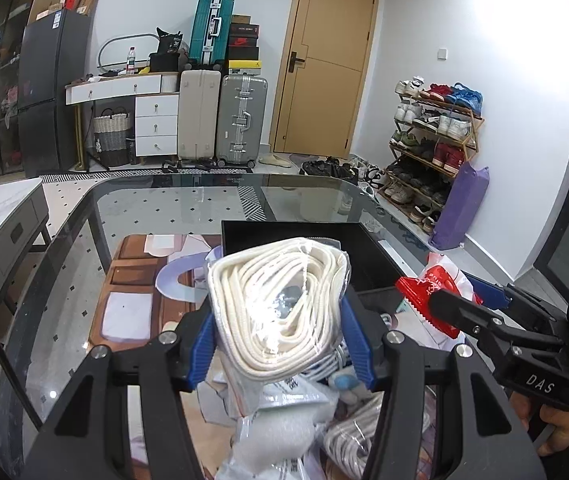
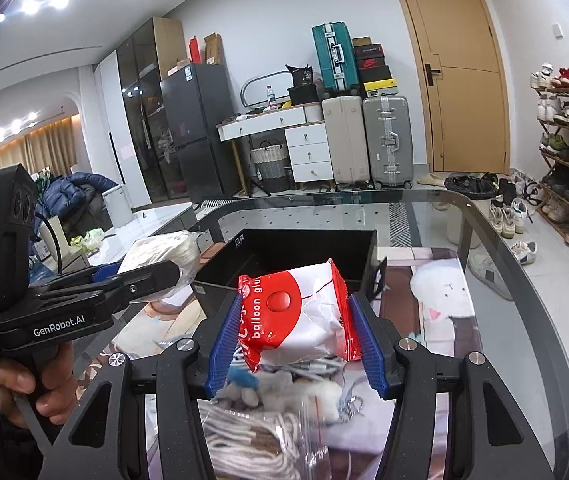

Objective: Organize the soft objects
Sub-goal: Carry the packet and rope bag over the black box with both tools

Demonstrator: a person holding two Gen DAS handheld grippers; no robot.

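Coiled cream rope in a clear plastic bag (image 1: 280, 312) sits clamped in the left gripper (image 1: 280, 340), raised above the glass tabletop (image 1: 132, 216).
Beside it the right gripper (image 2: 296, 340) pinches a red-and-white "balloon glue" packet (image 2: 304, 320) between its blue pads (image 2: 224, 340). Ahead of both stands an open black rectangular box (image 2: 284, 256), its mouth unblocked. Beneath the grippers lie more bagged white cord (image 2: 252, 440), small plush toys (image 2: 252, 384) and a pictured mat with a white cartoon figure (image 2: 444, 292). Beyond the table: suitcases (image 1: 220, 116), white drawer desk (image 1: 152, 120), wooden door (image 1: 324, 64), loaded shoe rack (image 1: 432, 140).
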